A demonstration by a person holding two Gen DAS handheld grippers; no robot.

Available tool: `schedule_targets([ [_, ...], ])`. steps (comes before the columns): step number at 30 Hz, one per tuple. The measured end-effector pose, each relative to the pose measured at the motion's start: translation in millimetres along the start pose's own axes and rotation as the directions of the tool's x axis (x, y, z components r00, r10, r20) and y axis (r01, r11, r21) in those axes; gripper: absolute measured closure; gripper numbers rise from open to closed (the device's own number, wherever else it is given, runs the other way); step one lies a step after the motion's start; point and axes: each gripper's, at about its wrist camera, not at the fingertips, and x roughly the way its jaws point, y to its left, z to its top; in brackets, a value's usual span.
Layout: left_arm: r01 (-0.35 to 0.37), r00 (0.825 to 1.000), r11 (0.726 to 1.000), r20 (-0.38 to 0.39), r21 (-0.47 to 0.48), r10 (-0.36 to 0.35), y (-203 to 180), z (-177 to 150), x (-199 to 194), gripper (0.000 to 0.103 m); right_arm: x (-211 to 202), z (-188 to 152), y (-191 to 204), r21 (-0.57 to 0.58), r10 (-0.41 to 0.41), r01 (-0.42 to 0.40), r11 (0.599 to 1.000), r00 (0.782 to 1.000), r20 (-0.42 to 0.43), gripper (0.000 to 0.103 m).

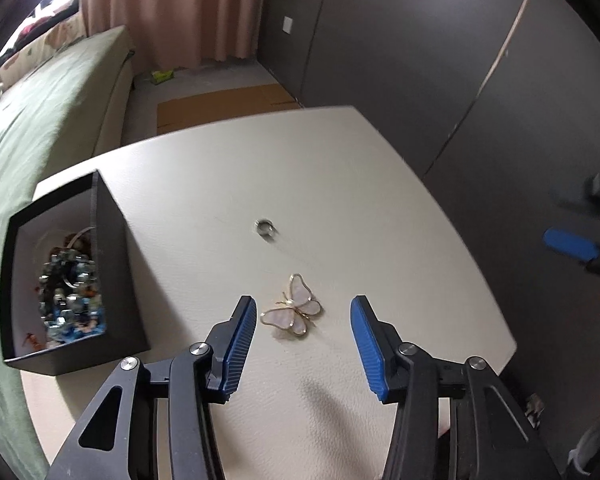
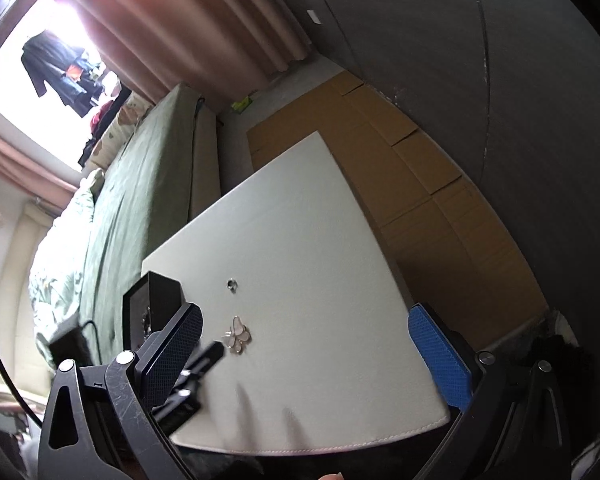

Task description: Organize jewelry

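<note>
- Just ahead of the left gripper (image 1: 303, 312), jaws apart, lies the brooch (image 1: 292, 311), untouched.
- Beyond: ring (image 1: 266, 227); box (image 1: 66, 268) left.
- Right gripper (image 2: 305, 344) gapes, empty.

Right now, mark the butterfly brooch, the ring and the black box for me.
butterfly brooch (image 1: 291, 306): left wrist view, centre where the wings meet.
ring (image 1: 266, 227): left wrist view, on its metal band.
black box (image 1: 118, 276): left wrist view, outer face of its right wall.
</note>
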Motion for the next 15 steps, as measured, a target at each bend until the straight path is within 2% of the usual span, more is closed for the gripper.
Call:
schedule_targets([
  [10,-0.064,0.997,0.998,-0.048,0.017,0.065,-3,2,34,0.052,0,4,-4,0.028,0.012,-0.012,1.0,1.0,-0.004,0.0],
  [15,-0.097,0.995,0.994,-0.034,0.048,0.098,-8,3,39,0.053,0,5,0,0.02,0.02,-0.02,1.0,1.0,-0.006,0.0],
])
